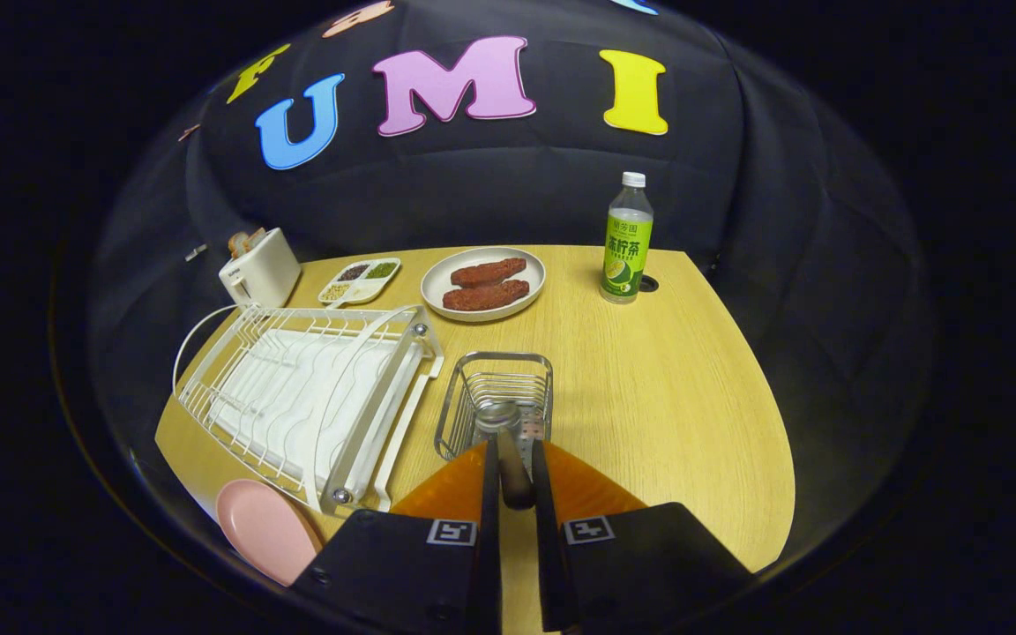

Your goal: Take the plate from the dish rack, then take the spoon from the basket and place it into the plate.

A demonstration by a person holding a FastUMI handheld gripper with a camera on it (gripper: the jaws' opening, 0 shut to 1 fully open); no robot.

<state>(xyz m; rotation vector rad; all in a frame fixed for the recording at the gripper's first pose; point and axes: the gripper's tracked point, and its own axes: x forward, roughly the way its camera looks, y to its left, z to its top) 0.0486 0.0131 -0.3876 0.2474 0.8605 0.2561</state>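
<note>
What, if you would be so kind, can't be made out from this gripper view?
- Spoon: its handle lies between the tool fingers, which cover its sides; firm pressing is unclear.
- Pink plate: partly hidden behind the tool's body beside the dish rack.
- Wire basket: its near wall is hidden by the fingers.
- Small divided tray: contents too small to identify.
- Toaster: far-off, details blurred.

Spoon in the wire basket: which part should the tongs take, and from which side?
The handle. The spoon has its bowl down in the wire basket and its handle slanting up out of it toward the tongs, so coming from above on the near side suits. The fingers already flank the handle closely; whether both press on it I cannot tell.
</note>
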